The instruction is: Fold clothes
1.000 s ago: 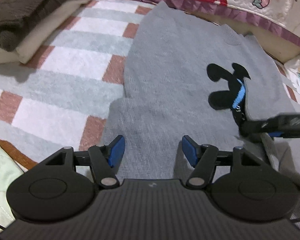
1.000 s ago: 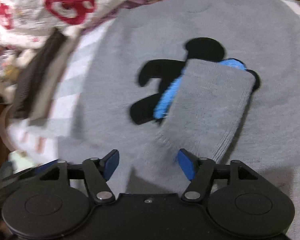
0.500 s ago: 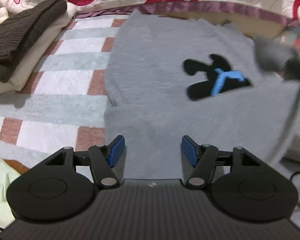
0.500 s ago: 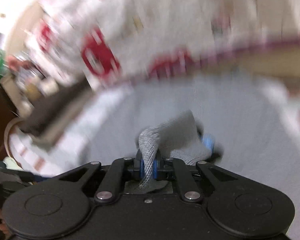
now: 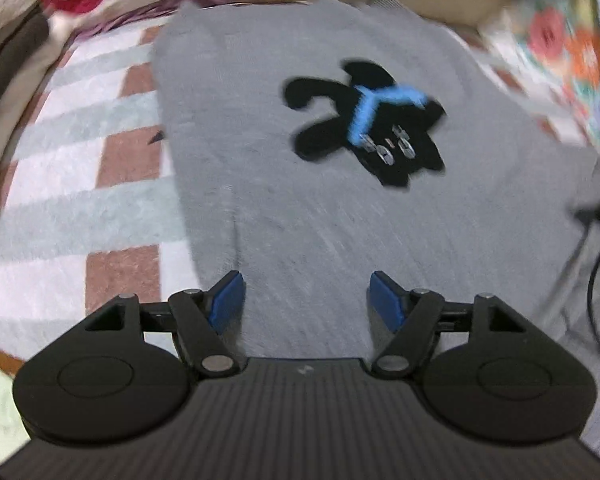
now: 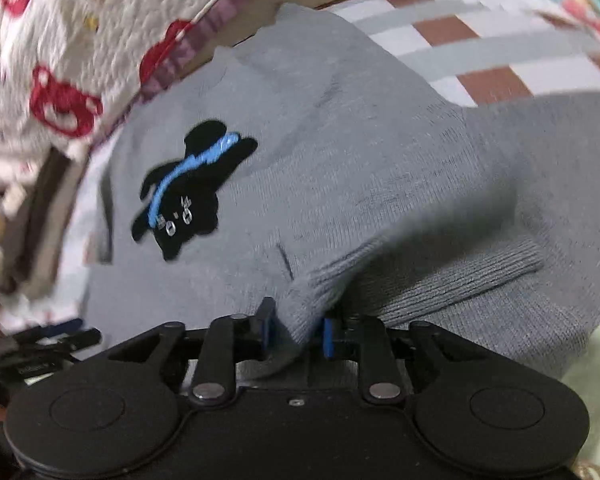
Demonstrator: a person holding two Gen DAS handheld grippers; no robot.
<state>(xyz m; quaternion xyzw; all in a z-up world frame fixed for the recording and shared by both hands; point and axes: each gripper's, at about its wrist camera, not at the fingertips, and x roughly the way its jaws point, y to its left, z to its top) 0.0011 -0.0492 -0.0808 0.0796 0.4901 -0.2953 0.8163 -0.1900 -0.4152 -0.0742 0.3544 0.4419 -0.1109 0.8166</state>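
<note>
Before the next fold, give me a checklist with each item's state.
1. Right gripper clamped on the ribbed cuff of the sleeve: ok.
2. Left gripper open and free, over the grey knit sweater with a black animal patch: ok.
3. Patch uncovered by the sleeve: ok.
4. Sweater body flat on the checked blanket: ok where visible; near hem hidden.
5. Black cable at the sweater's right edge clear of the fold: cannot tell.

My left gripper (image 5: 307, 300) sits at the bottom centre of its frame, jaws spread wide and holding nothing. My right gripper (image 6: 296, 332), bottom centre, is clamped on a ribbed fold of fabric.
</note>
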